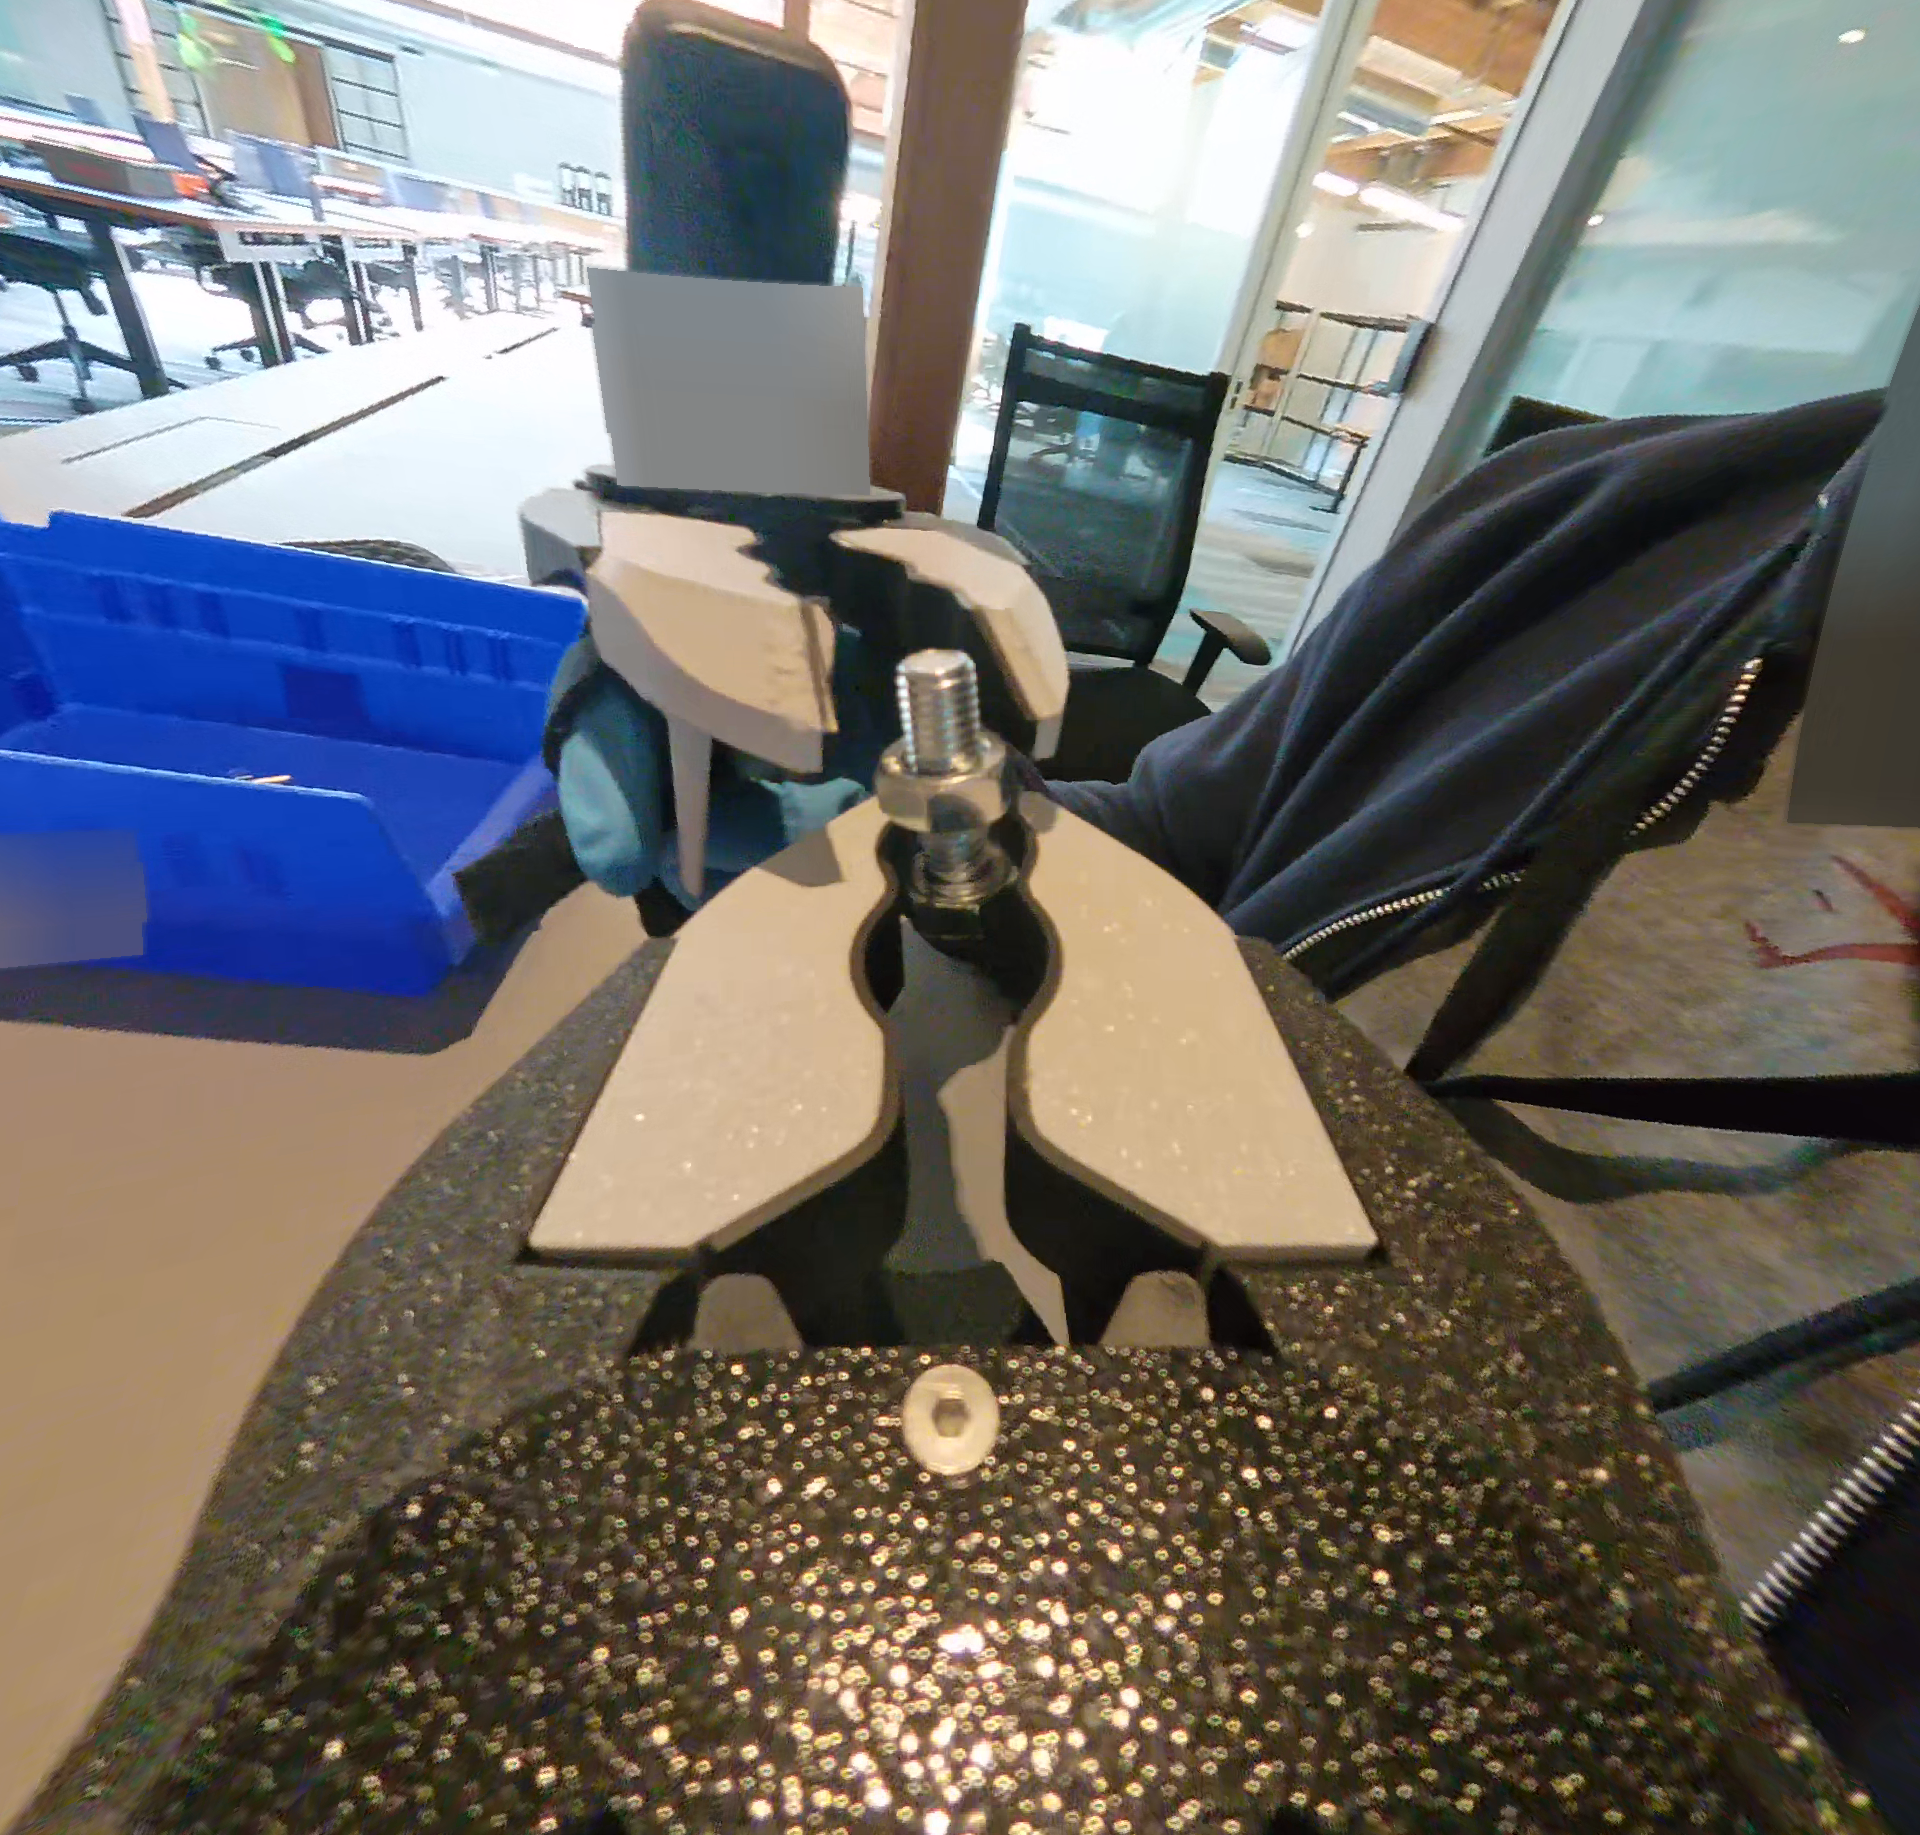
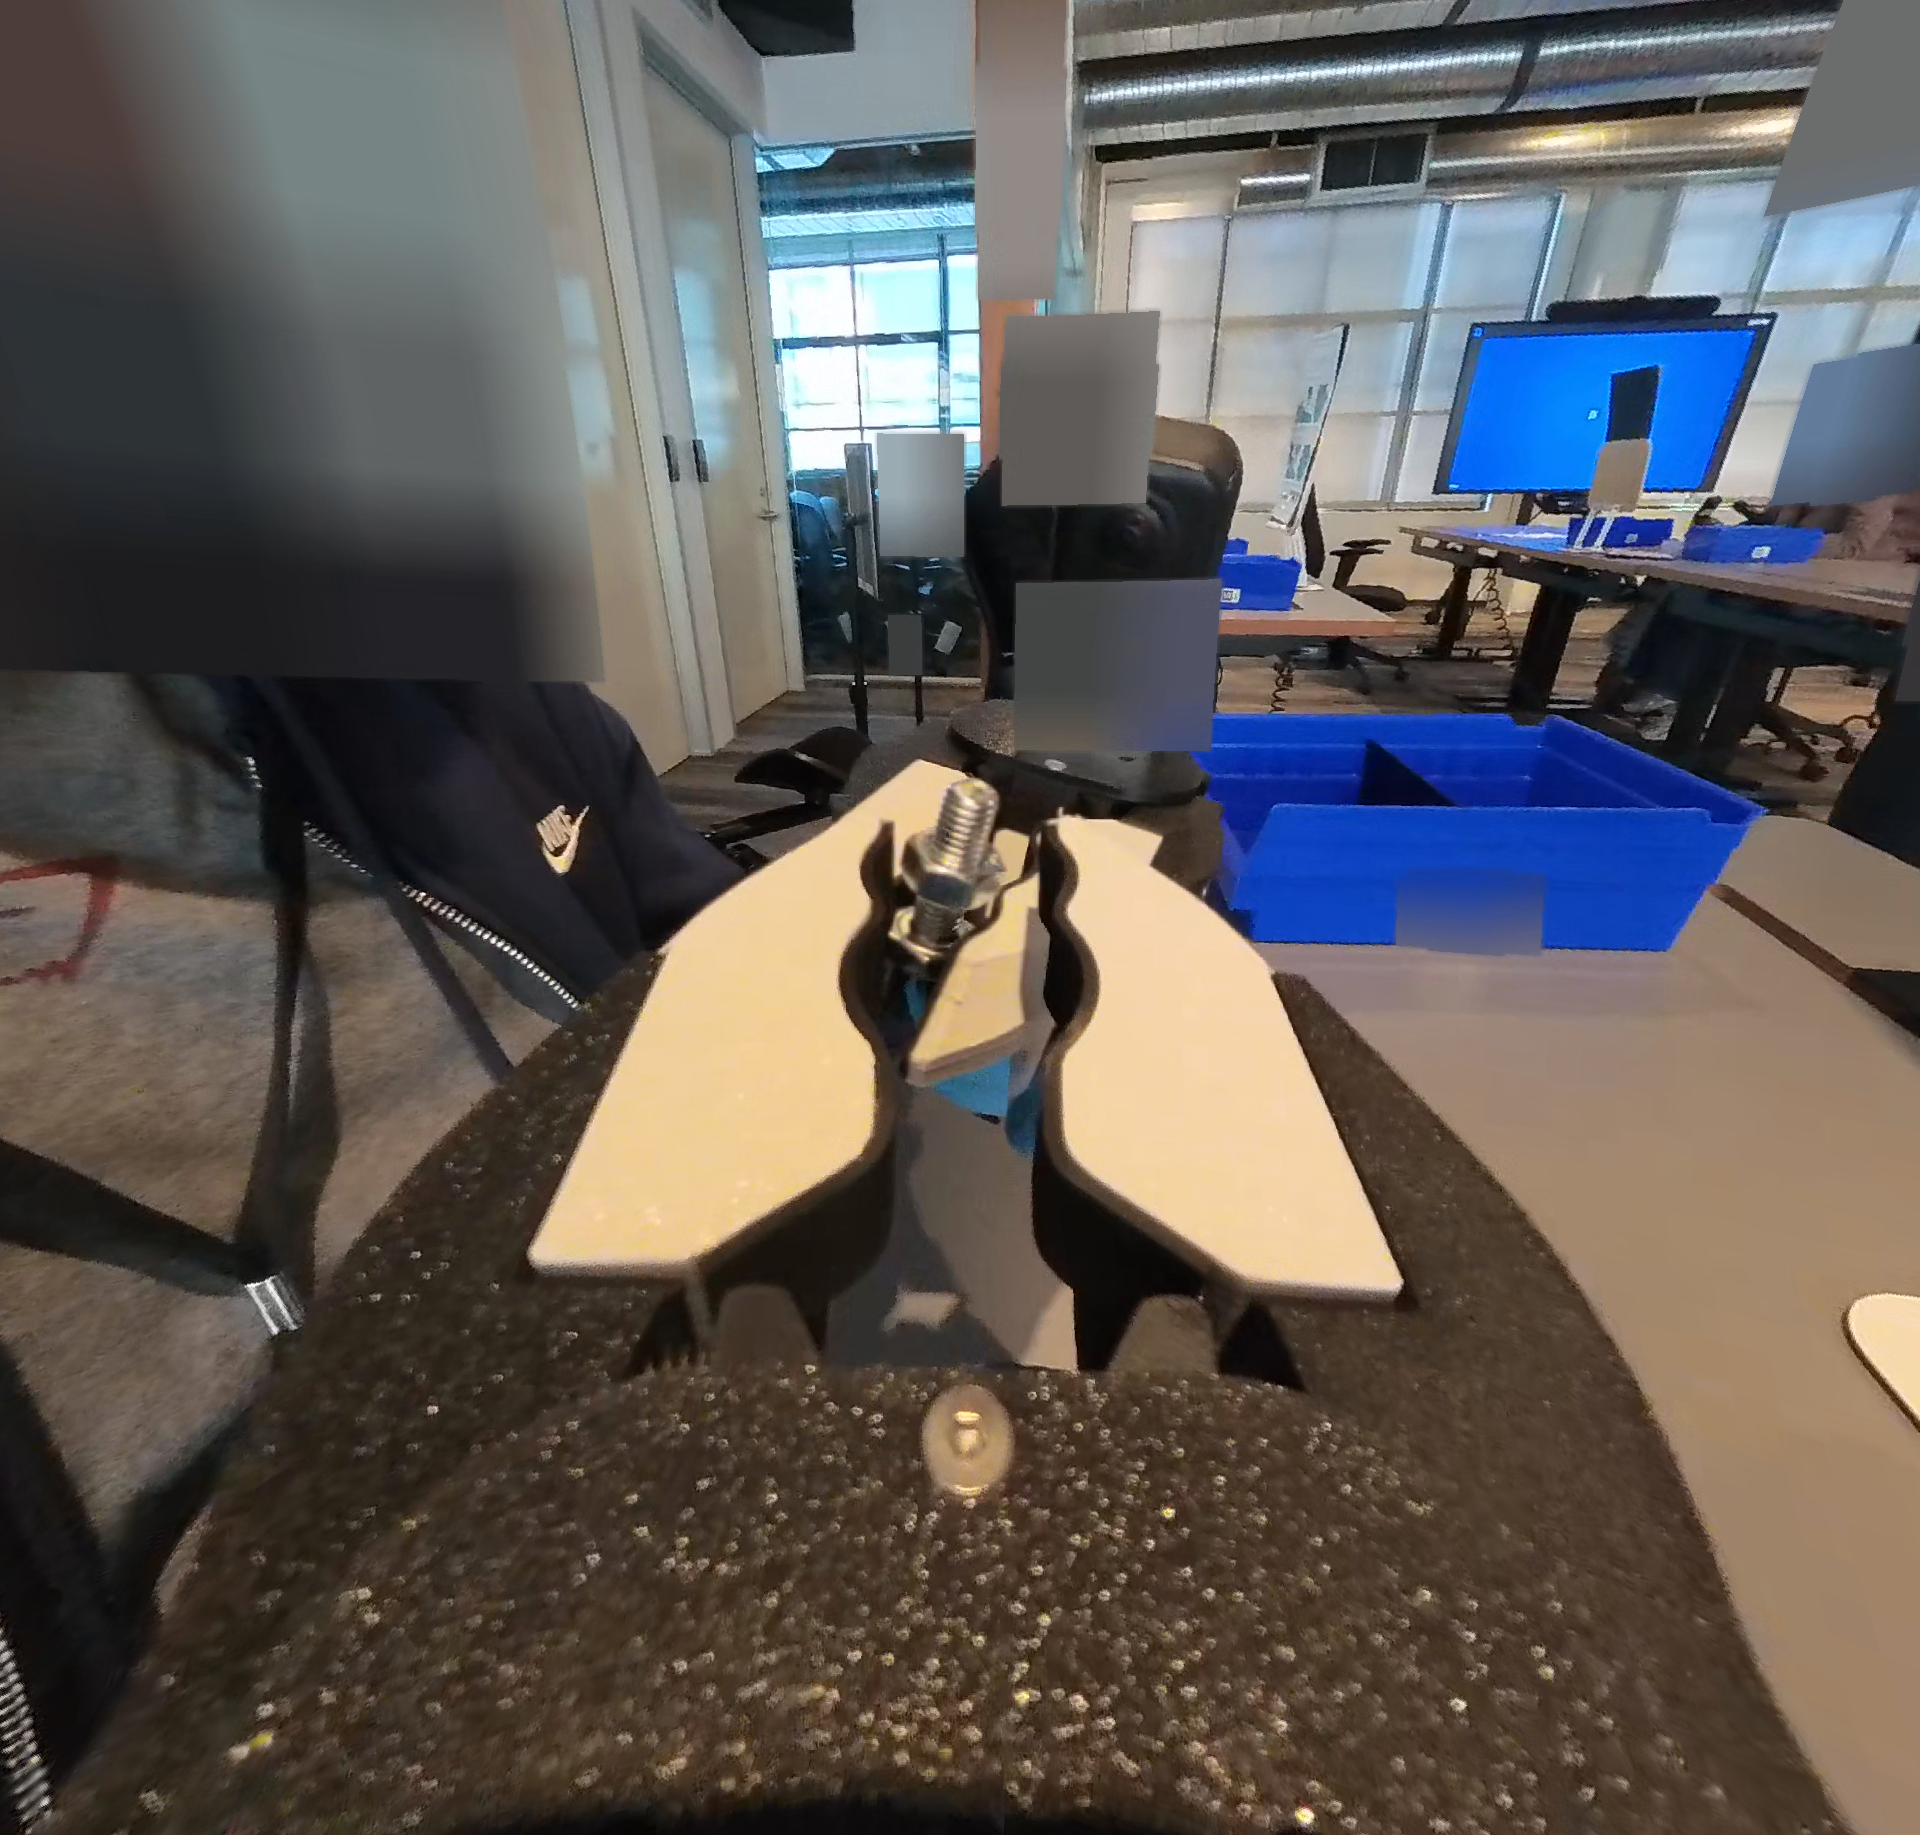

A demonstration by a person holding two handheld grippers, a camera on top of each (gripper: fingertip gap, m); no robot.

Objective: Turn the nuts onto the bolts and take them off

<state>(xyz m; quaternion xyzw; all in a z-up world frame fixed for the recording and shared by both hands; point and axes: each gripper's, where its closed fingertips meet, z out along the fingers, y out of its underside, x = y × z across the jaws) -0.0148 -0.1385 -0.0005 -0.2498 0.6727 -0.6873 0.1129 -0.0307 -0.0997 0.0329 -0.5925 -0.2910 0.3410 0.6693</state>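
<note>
A blue bin (image 1: 260,746) sits on the grey counter (image 1: 208,1162), a black divider (image 2: 1403,777) splitting its inside. A dark zip-up jacket (image 1: 1507,663) hangs off to the side, with a black mesh chair (image 1: 1101,476) behind it by the glass wall. Across the room, a monitor (image 2: 1600,403) glows blue above desks carrying more blue bins (image 2: 1751,542).

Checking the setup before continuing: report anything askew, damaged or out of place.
Nothing looks damaged or spilled. The left gripper holds the bolt upright by its lower end, with the nut threaded partway up. The blue bin sits squarely on the table.
</note>
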